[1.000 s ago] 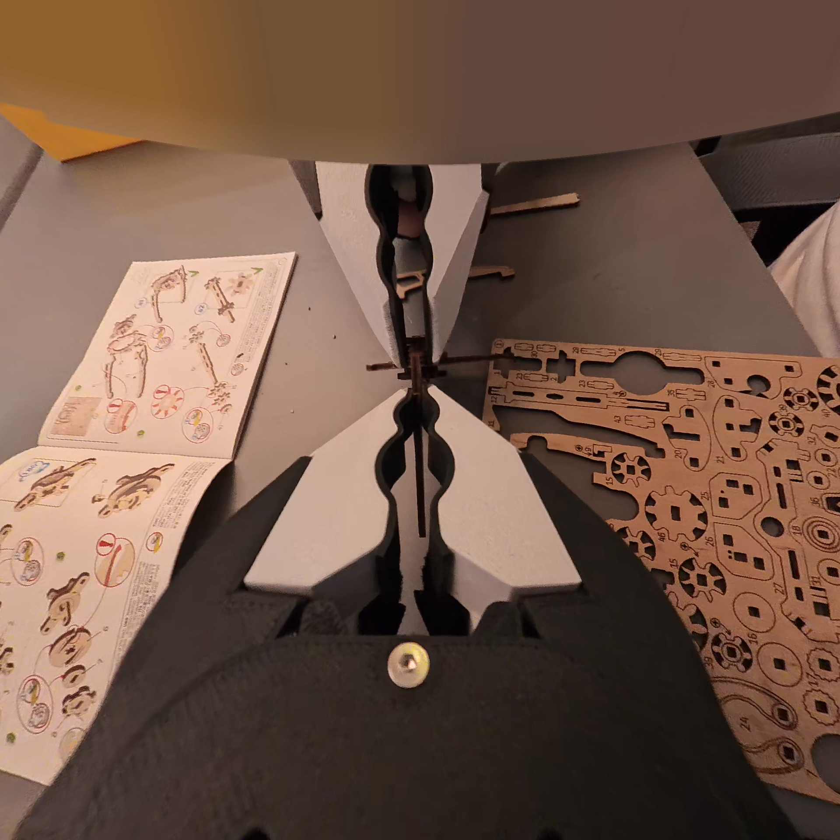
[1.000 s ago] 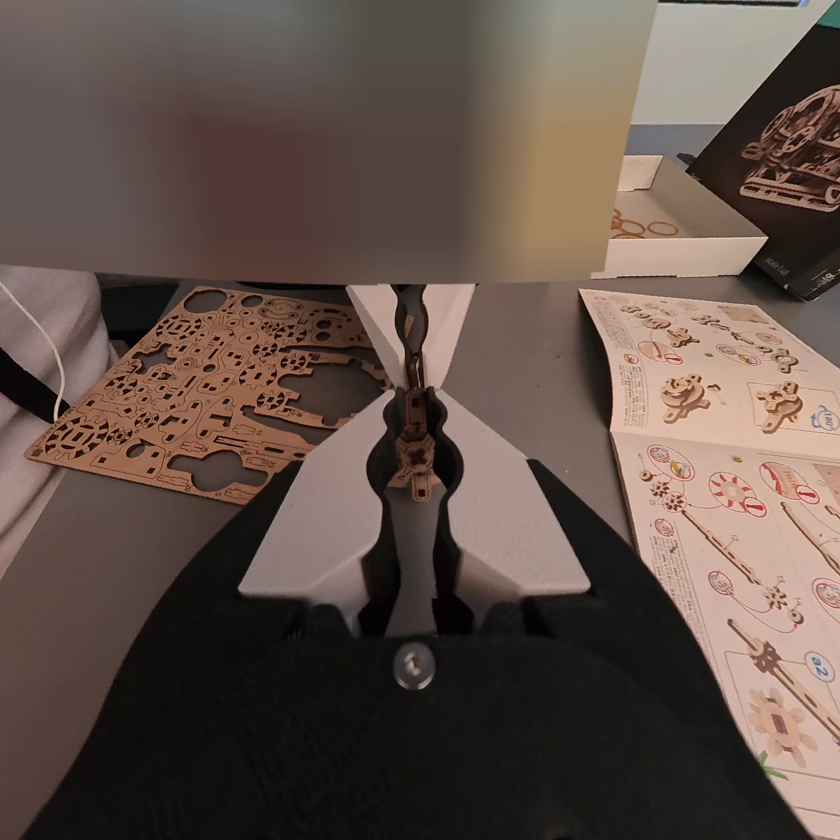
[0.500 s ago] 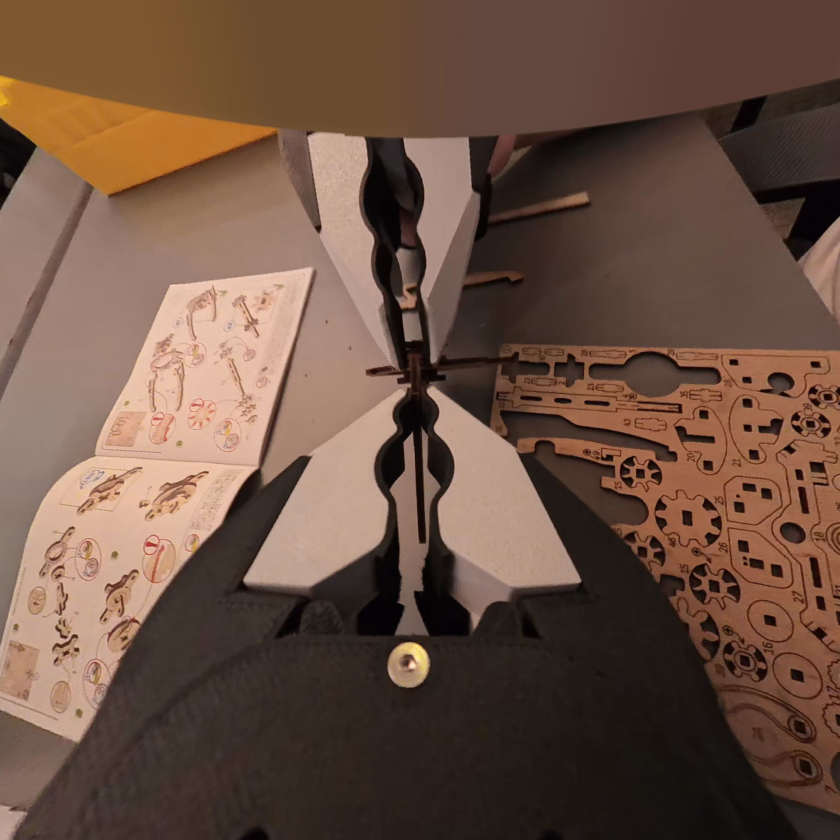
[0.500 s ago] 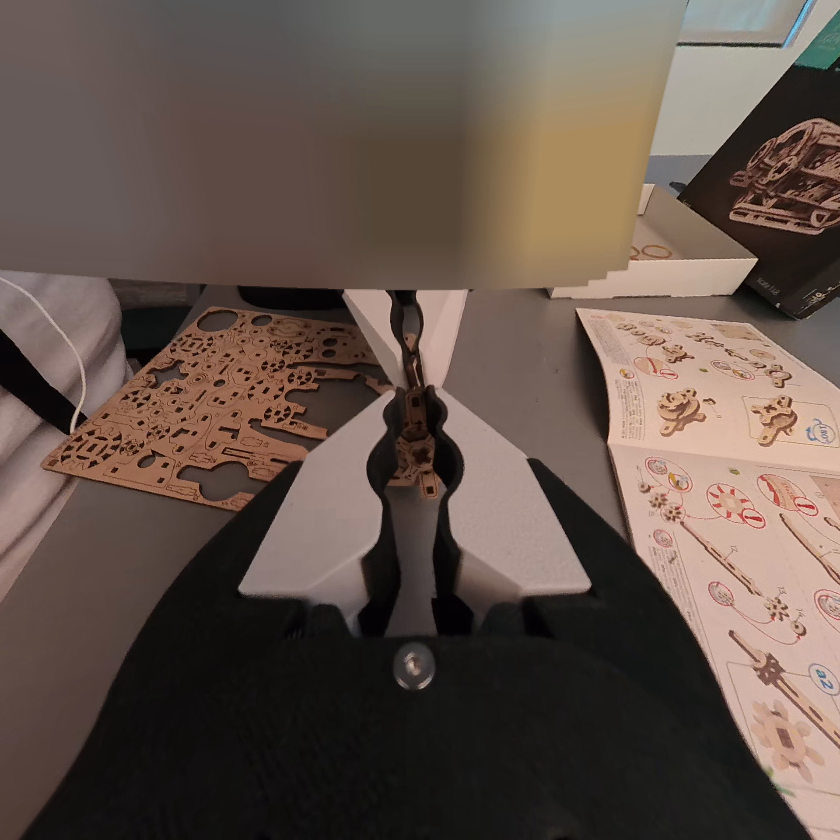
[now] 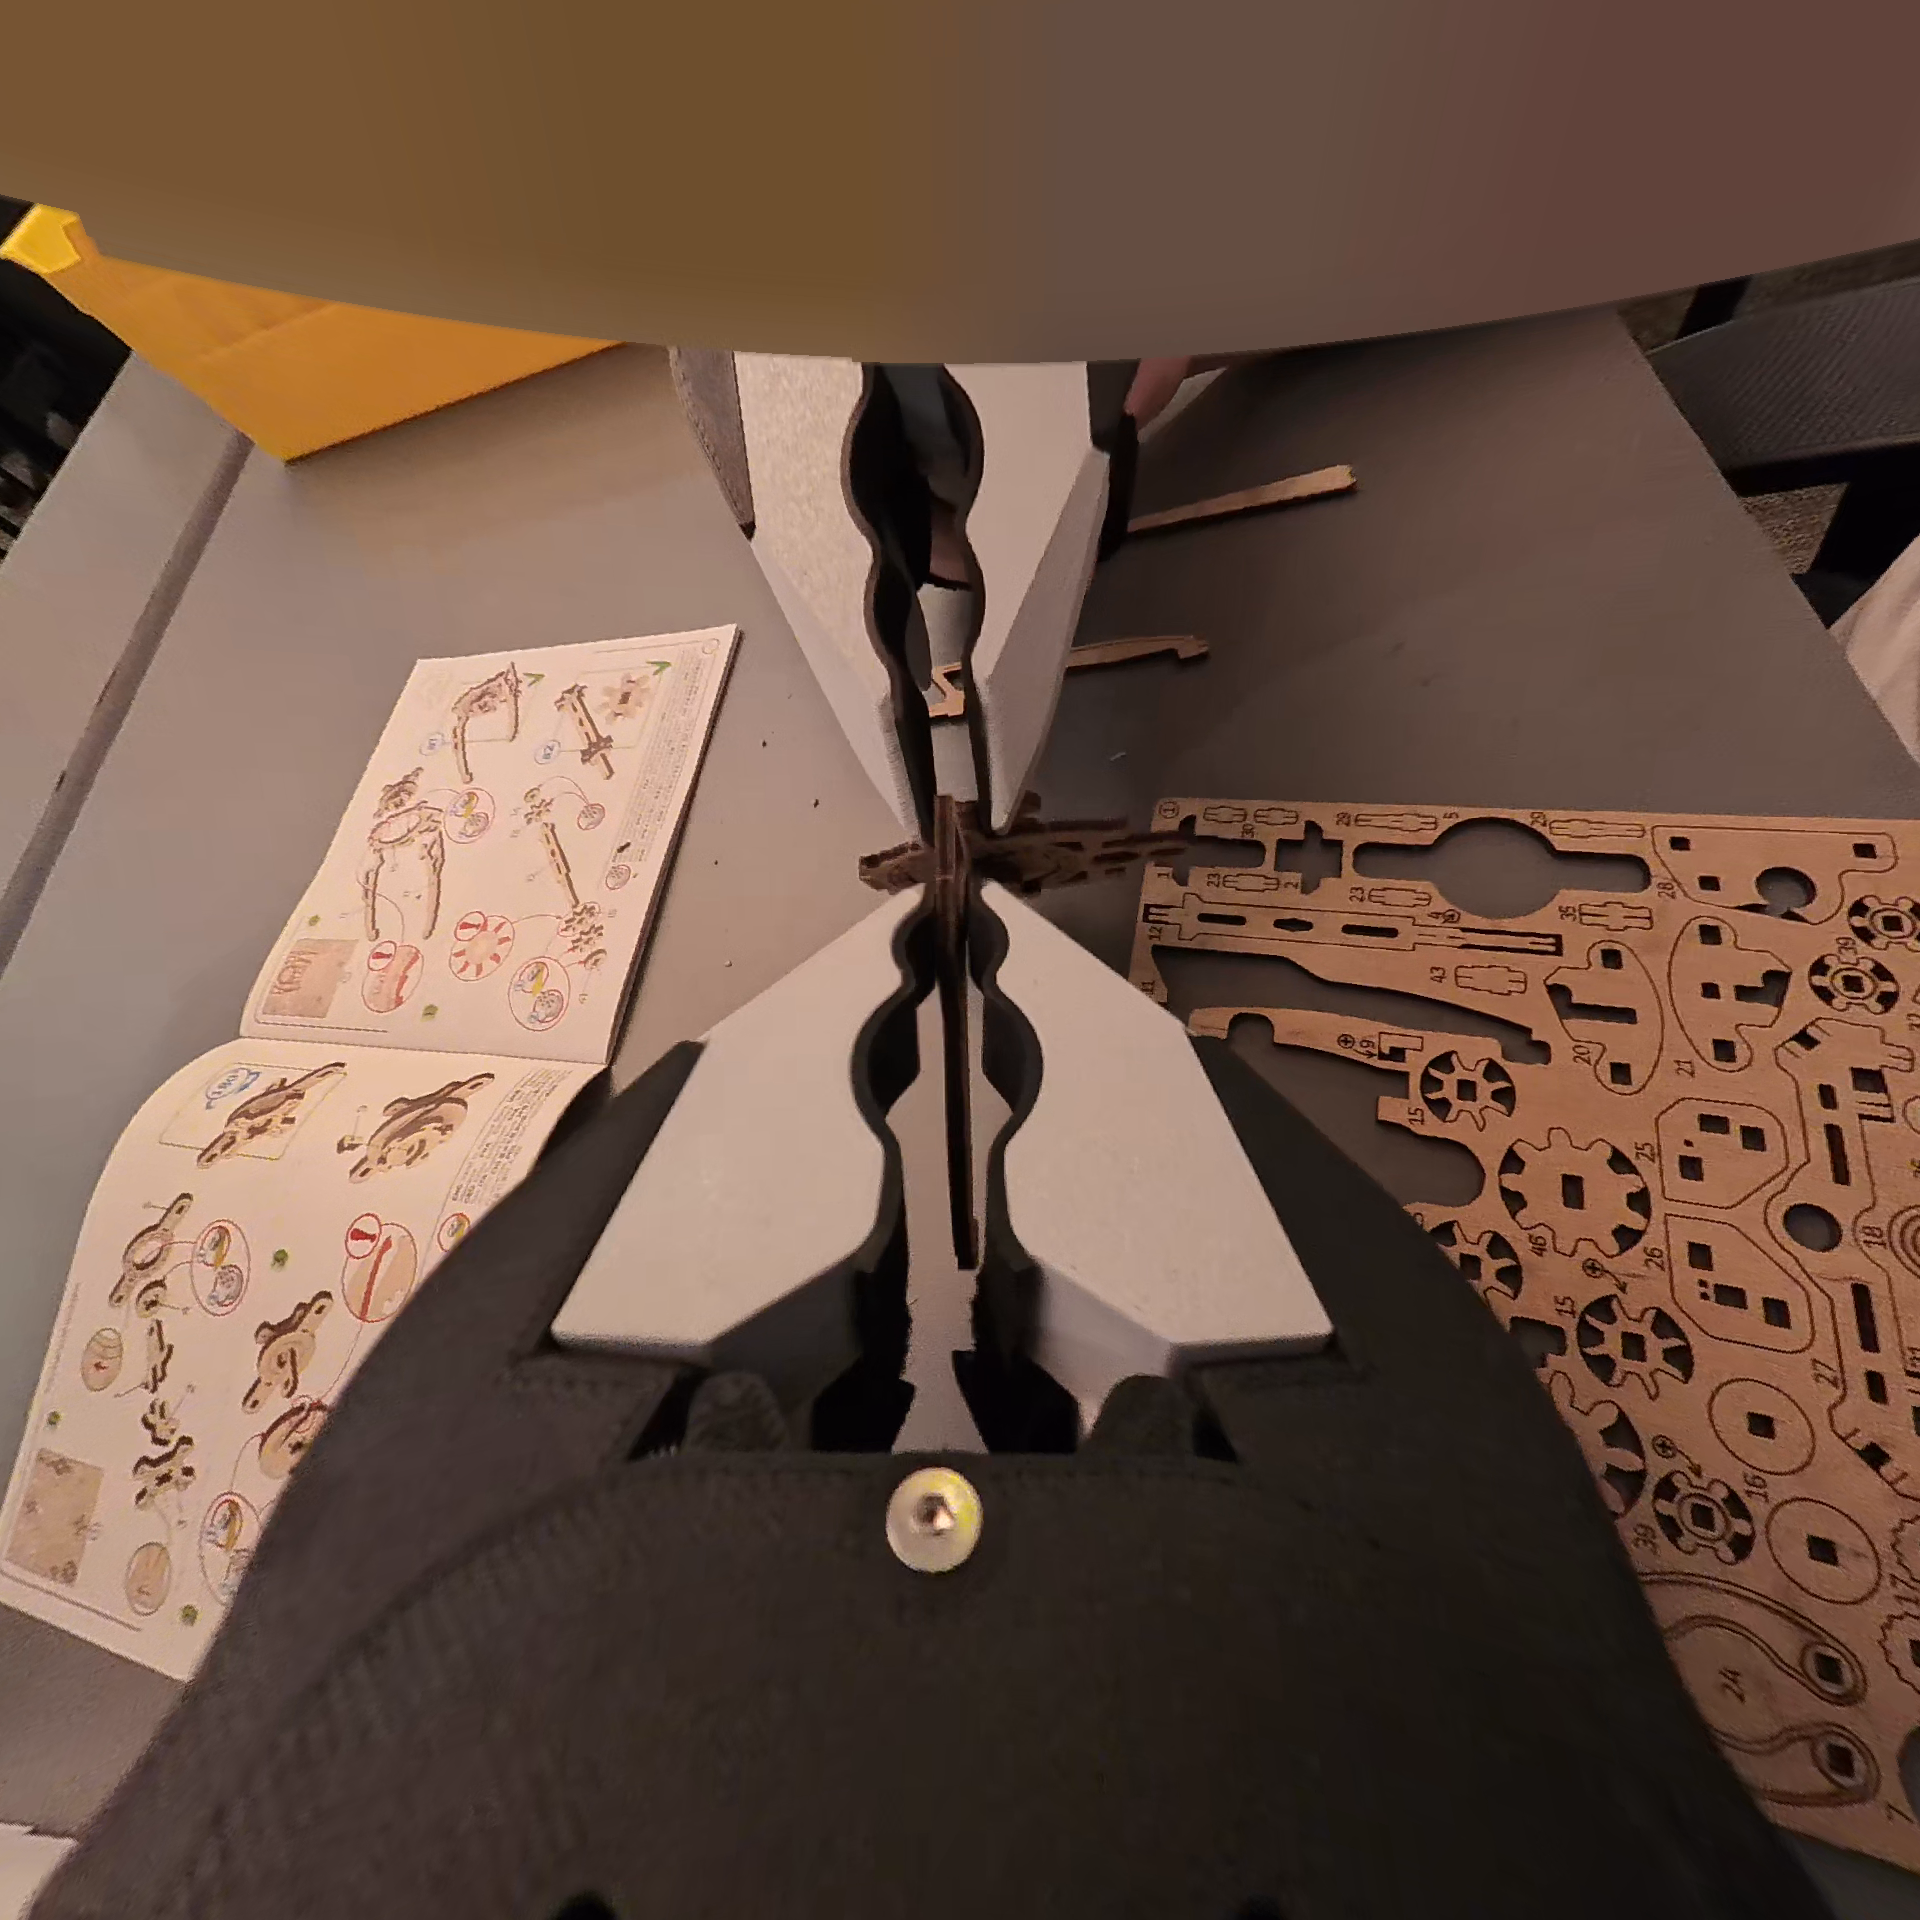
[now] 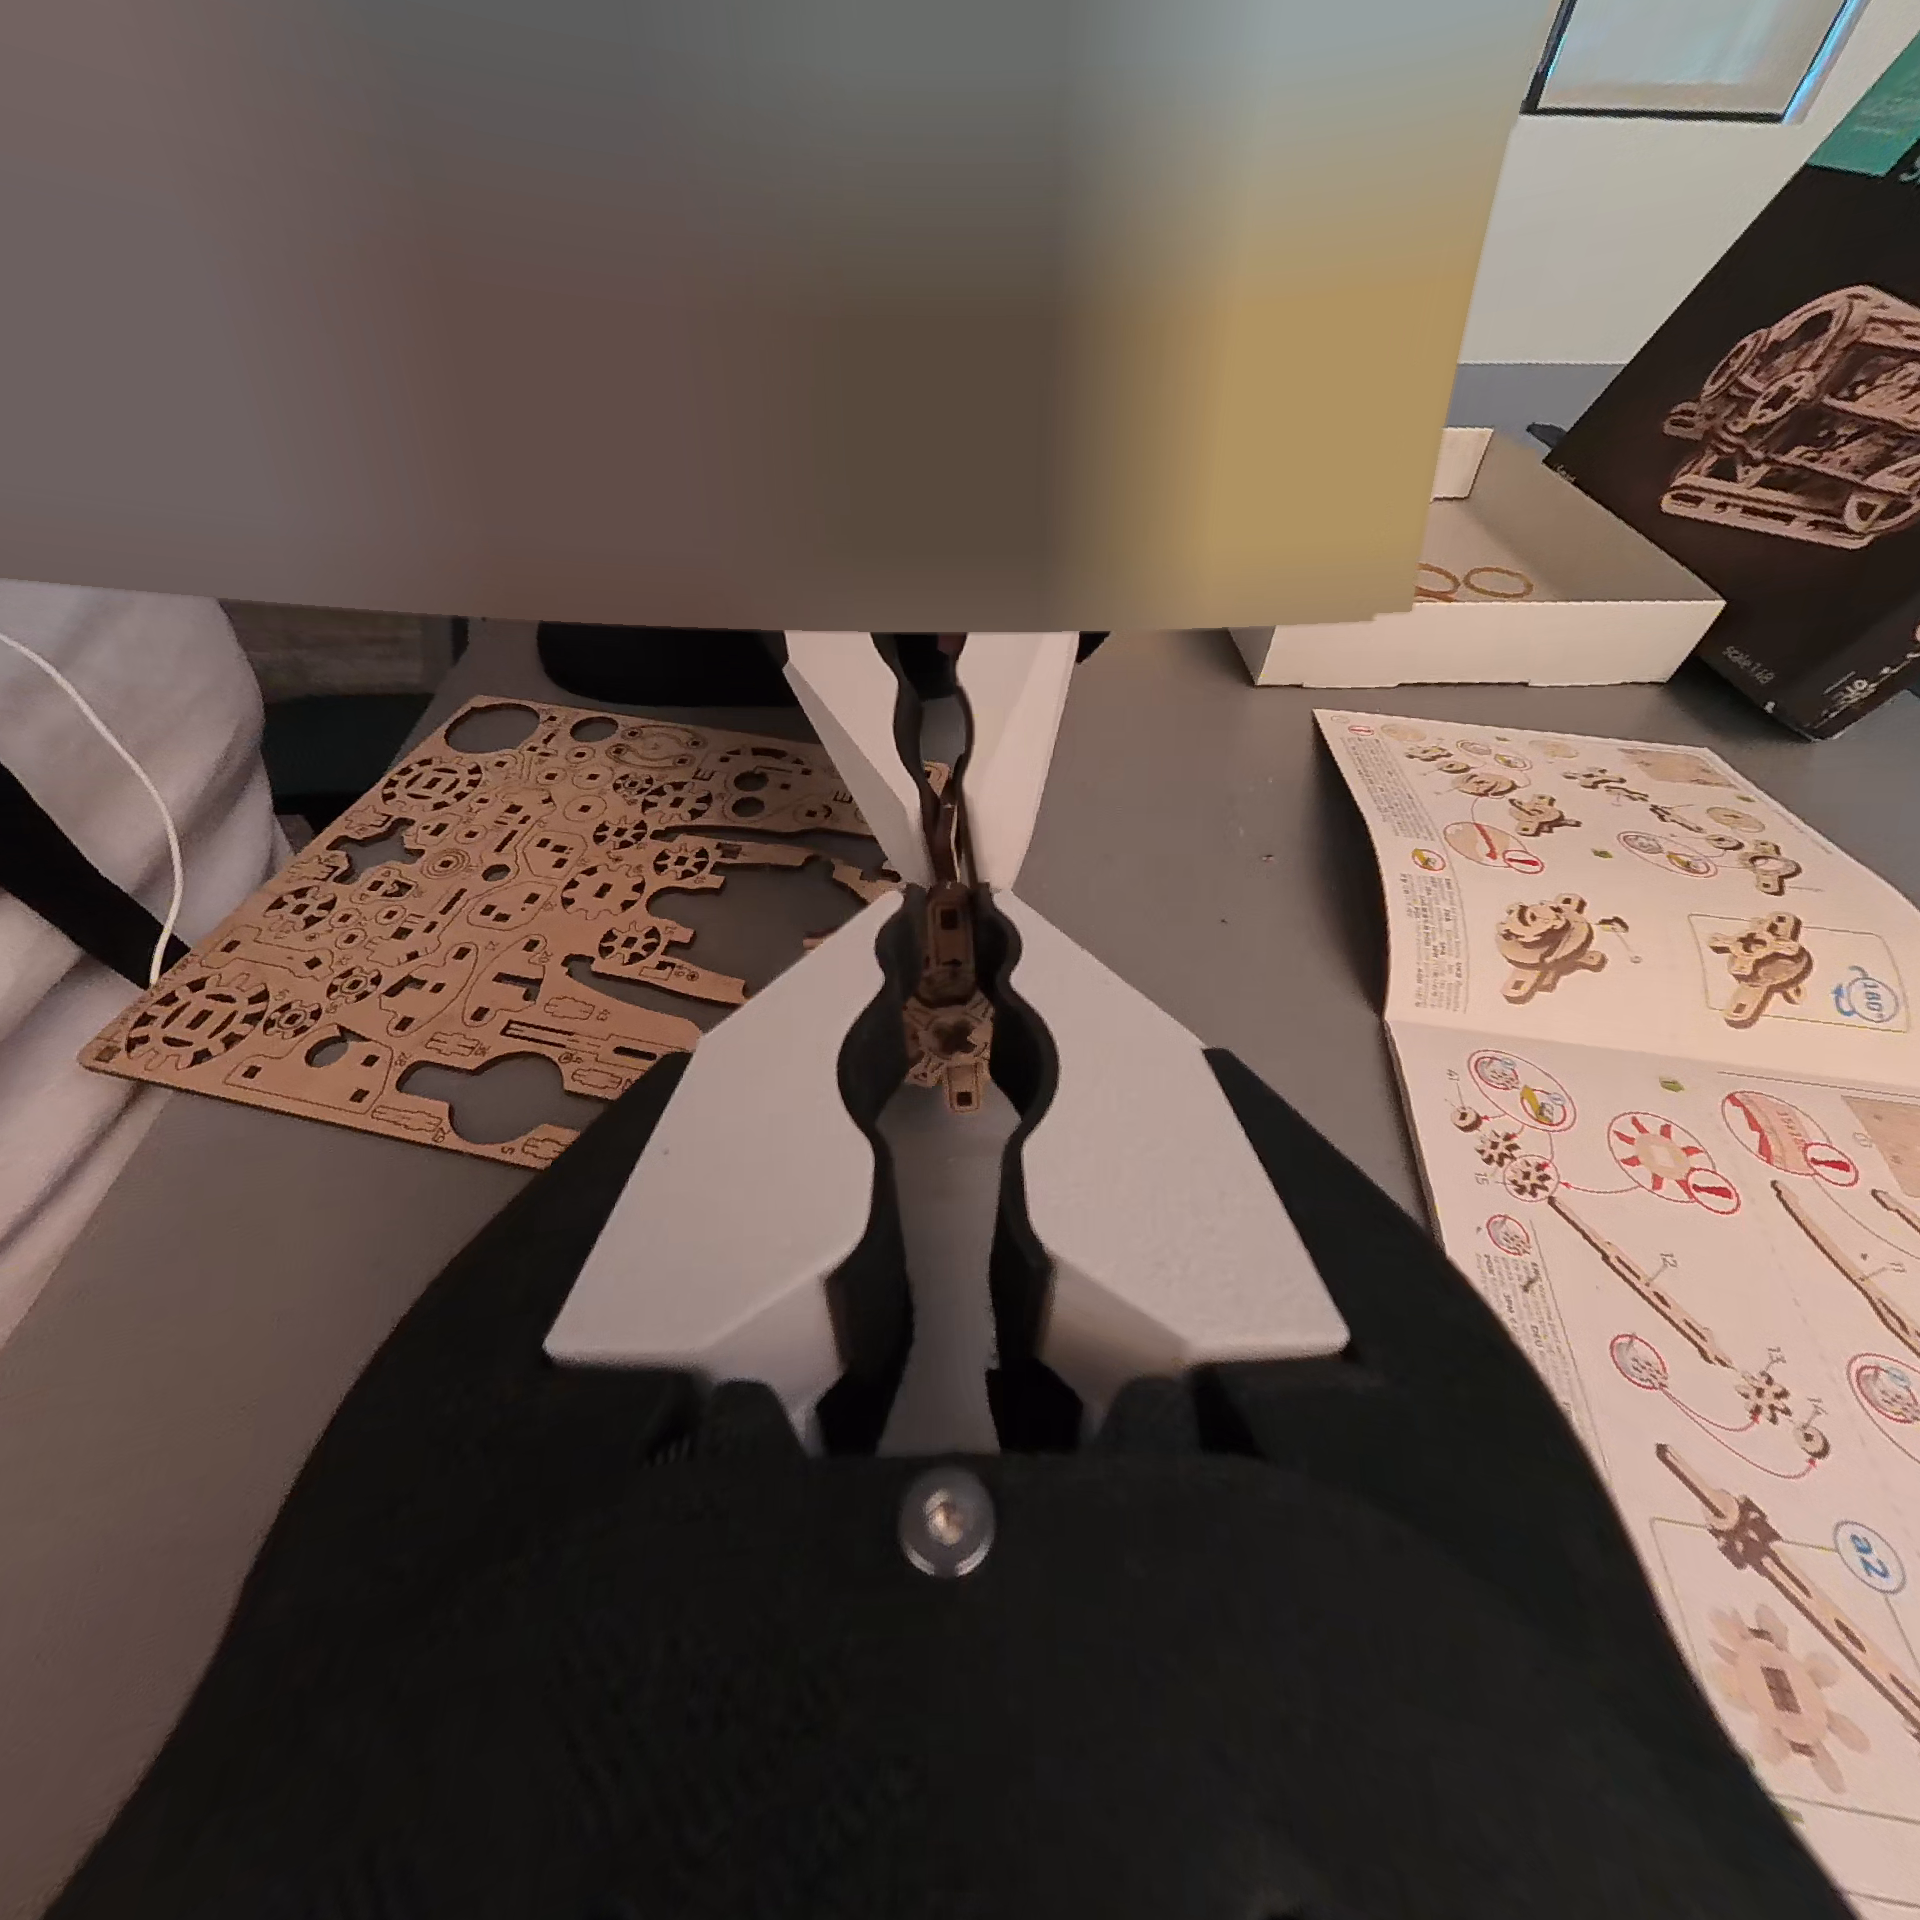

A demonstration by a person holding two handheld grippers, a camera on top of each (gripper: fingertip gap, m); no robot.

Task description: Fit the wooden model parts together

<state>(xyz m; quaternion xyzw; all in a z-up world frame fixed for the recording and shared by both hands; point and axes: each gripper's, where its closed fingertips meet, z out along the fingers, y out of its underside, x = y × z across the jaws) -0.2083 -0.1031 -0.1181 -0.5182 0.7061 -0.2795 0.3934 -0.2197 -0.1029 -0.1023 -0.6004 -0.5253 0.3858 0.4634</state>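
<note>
In the left wrist view my left gripper [image 5: 948, 899] is shut on a thin flat wooden piece [image 5: 961, 1091], seen edge-on between its white fingers. My right gripper [image 5: 951, 816] comes in from the far side, tip to tip with it. A small wooden gear-and-bar part [image 5: 1039, 857] sits crosswise where the tips meet. In the right wrist view my right gripper [image 6: 948, 896] is shut on that wooden bar with a star-shaped gear [image 6: 940, 1039]. The left gripper [image 6: 940, 868] faces it, touching at the tips. Both are held above the grey table [image 5: 1455, 623].
A laser-cut wooden parts sheet [image 5: 1558, 1091] lies right of the left gripper [image 6: 468, 914]. An open instruction booklet [image 5: 416, 935] lies on the other side [image 6: 1662, 1039]. Two loose wooden sticks [image 5: 1236, 499] lie behind. A white tray [image 6: 1507, 623] and a dark box [image 6: 1787, 416] stand at the back. Left and right tips are no more than a few centimetres apart.
The joined wooden part has turned slightly, so the crosswise bar now shows its flat face in the left wrist view. Both grippers stay shut and tip to tip, with the views tilted a little upward.
</note>
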